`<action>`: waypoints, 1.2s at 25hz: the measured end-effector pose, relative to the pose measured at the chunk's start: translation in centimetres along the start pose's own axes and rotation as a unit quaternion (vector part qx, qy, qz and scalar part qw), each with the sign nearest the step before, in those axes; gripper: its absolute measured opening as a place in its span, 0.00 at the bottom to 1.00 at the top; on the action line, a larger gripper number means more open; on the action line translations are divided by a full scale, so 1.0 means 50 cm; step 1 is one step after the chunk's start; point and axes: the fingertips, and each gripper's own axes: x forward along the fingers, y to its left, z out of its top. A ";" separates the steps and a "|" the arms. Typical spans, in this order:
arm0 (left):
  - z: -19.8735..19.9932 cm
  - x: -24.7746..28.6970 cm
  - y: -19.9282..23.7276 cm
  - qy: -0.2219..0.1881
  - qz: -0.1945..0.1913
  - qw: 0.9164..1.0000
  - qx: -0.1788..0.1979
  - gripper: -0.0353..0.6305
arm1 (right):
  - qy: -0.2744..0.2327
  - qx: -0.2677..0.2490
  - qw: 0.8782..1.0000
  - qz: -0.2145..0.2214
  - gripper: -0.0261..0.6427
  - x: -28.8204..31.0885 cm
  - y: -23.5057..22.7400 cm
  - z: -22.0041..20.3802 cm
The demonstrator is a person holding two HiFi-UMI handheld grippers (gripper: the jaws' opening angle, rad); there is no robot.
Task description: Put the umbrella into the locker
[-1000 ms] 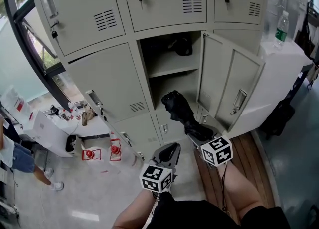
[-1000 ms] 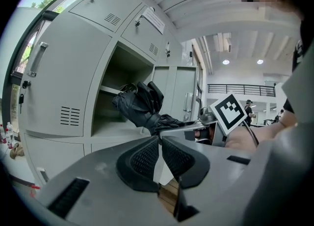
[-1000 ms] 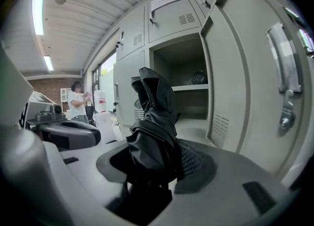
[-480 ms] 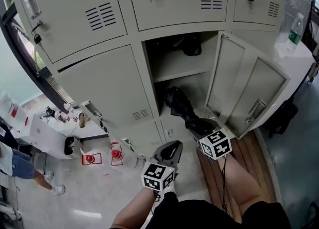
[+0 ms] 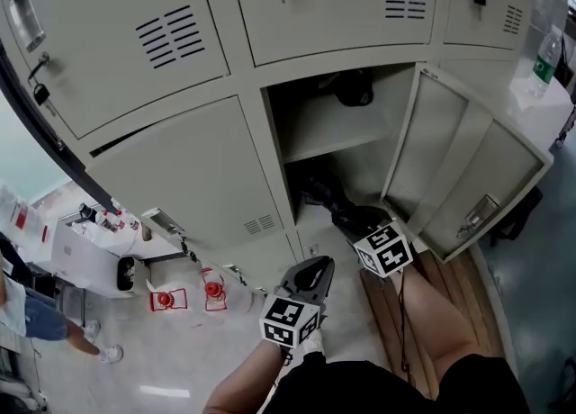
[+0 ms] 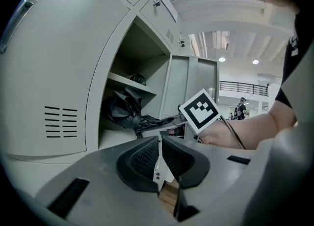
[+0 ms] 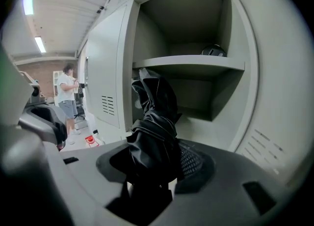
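Note:
A folded black umbrella (image 7: 154,127) is clamped between the jaws of my right gripper (image 5: 358,220), shut on it. Its far end reaches into the lower compartment of the open locker (image 5: 335,138), under the shelf (image 7: 189,63). In the left gripper view the umbrella (image 6: 125,112) lies partly inside that compartment. My left gripper (image 5: 306,274) hangs lower and to the left, in front of the shut lower doors, its pads (image 6: 142,158) nearly touching with nothing between them. A dark object (image 5: 351,88) sits on the upper shelf.
The locker's door (image 5: 468,178) stands swung open to the right. Shut locker doors (image 5: 180,160) surround the opening. A wooden platform (image 5: 450,286) lies on the floor at right. Red items (image 5: 189,295) and a white bench (image 5: 90,241) stand at left. A bottle (image 5: 543,57) stands on a white counter.
Both grippers have moved toward the locker. The umbrella's far end has gone from in front of the opening to inside the lower compartment.

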 end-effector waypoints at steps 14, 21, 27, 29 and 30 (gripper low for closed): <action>0.002 0.032 0.057 0.014 -0.020 1.000 -0.001 0.10 | 0.022 -0.021 0.999 -0.016 0.43 0.114 -0.058 0.038; 0.011 0.057 0.084 0.019 -0.028 0.999 0.002 0.10 | 0.038 -0.028 0.999 -0.022 0.43 0.174 -0.096 0.042; 0.017 0.081 0.099 0.025 -0.037 0.999 0.010 0.10 | 0.050 -0.038 0.998 -0.024 0.43 0.214 -0.121 0.048; 0.017 0.086 0.104 0.025 -0.039 0.999 0.012 0.10 | 0.051 -0.044 0.997 -0.025 0.43 0.229 -0.126 0.053; 0.017 0.087 0.105 0.026 -0.040 0.999 0.012 0.10 | 0.053 -0.048 0.997 -0.025 0.43 0.235 -0.128 0.054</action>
